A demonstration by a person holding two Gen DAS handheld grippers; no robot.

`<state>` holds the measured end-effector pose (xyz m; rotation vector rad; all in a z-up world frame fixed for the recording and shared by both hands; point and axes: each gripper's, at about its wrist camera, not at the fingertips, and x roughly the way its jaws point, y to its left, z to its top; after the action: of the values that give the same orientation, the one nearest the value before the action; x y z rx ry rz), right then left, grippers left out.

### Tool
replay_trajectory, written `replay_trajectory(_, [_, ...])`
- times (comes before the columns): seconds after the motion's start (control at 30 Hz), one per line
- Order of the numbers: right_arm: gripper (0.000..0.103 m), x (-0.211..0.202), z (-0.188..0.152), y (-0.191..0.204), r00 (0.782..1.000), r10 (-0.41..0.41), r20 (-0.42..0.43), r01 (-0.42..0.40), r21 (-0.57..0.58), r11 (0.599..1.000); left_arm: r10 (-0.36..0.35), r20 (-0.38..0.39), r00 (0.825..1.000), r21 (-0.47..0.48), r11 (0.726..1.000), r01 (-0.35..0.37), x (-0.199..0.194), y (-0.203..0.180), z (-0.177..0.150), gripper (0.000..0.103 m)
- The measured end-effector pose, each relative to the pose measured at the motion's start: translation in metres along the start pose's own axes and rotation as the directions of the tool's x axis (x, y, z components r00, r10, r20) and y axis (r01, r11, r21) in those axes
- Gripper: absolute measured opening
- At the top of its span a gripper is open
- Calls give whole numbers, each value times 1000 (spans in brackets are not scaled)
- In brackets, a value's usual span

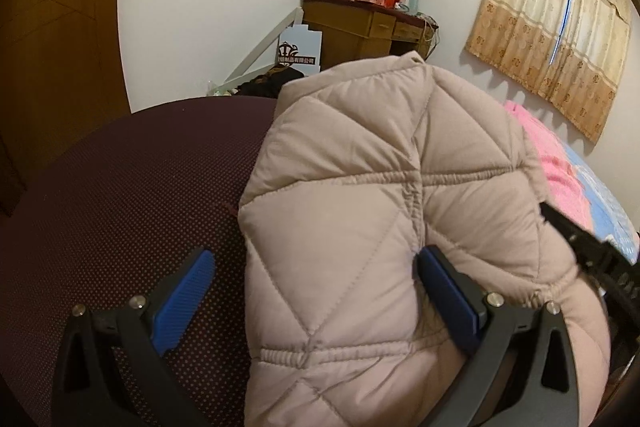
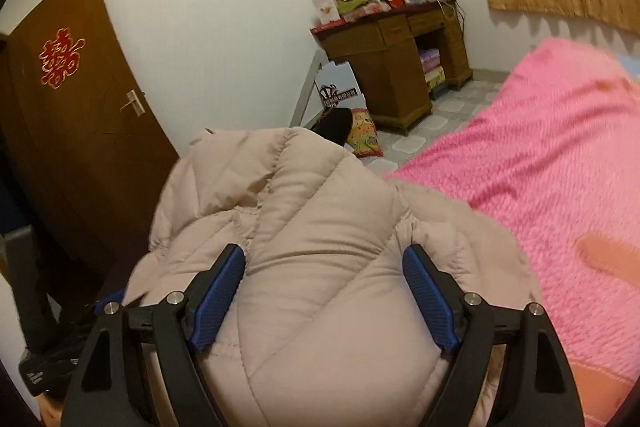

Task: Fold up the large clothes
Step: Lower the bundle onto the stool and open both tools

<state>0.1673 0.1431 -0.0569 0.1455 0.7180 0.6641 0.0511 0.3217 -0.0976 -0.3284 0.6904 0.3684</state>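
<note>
A beige quilted puffer jacket point(image 1: 360, 211) lies bunched on a dark maroon dotted bed cover point(image 1: 120, 195). My left gripper point(image 1: 316, 275) is open wide over the jacket's near end; its right blue pad point(image 1: 444, 291) presses against the padding, its left pad point(image 1: 184, 299) is over the cover. In the right wrist view the same jacket point(image 2: 320, 251) bulges between the open jaws of my right gripper point(image 2: 324, 287), both blue pads touching its sides. The other gripper's black frame shows at the right edge of the left wrist view point(image 1: 600, 259).
A pink fuzzy blanket point(image 2: 540, 179) covers the bed to the right of the jacket. A wooden desk point(image 2: 400, 67) piled with boxes stands at the far wall, a brown door point(image 2: 80, 107) at left, curtains point(image 1: 560, 27) at right, bags on the tiled floor point(image 2: 364, 135).
</note>
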Motion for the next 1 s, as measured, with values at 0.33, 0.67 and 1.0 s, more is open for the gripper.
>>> replay_trajectory(0.33, [85,14,-1,3,996,-46,-73,45,-11,999,5,-41,999,11,1000,-5,2,6,2,103])
replay_trajectory(0.67, [86,-75,1,10,1000,29,-3,-29,147,989,54,37,998,53,997,-56,-81,30,-14,103])
replay_trajectory(1.0, [87,-128,-84,35,1000,-25,-2,25,137,990,68,82,994,230,970,-85,-109,-15,-50,103])
